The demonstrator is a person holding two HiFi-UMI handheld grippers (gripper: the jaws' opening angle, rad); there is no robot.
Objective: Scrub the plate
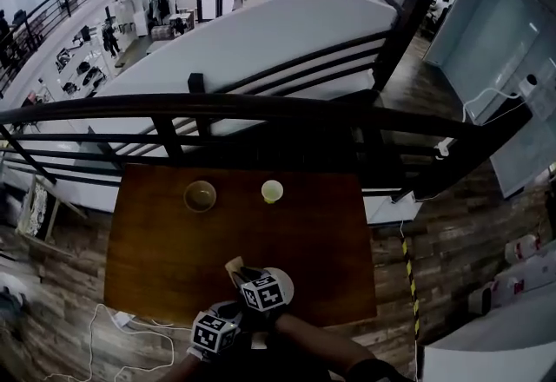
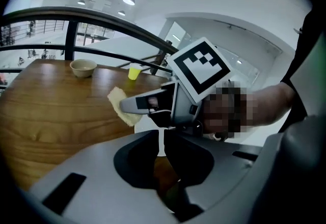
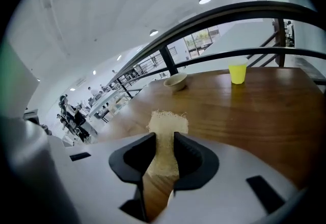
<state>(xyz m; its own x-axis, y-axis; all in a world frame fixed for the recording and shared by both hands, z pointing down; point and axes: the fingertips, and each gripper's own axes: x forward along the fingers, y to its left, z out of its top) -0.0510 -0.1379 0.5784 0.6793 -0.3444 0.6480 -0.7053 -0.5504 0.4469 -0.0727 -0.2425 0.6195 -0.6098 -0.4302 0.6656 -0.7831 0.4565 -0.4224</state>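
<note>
A white plate (image 1: pixel 286 283) lies near the table's front edge, mostly covered by the grippers. In the left gripper view its pale surface (image 2: pixel 146 124) shows just past my left gripper (image 2: pixel 162 140), which is shut, with a thin white strip of the plate's rim between its jaws. My right gripper (image 3: pixel 164 152) is shut on a beige scrubbing pad (image 3: pixel 166 129). In the head view the pad (image 1: pixel 233 266) sticks out left of the right gripper (image 1: pixel 247 278), over the plate. My left gripper (image 1: pixel 233 318) sits just behind it. The left gripper view shows the pad (image 2: pixel 121 104) held above the table.
A tan bowl (image 1: pixel 200 195) and a yellow cup (image 1: pixel 272 191) stand at the far side of the brown wooden table (image 1: pixel 156 259). A black railing (image 1: pixel 261 107) runs behind the table. A white cable (image 1: pixel 122 319) lies on the floor at the left.
</note>
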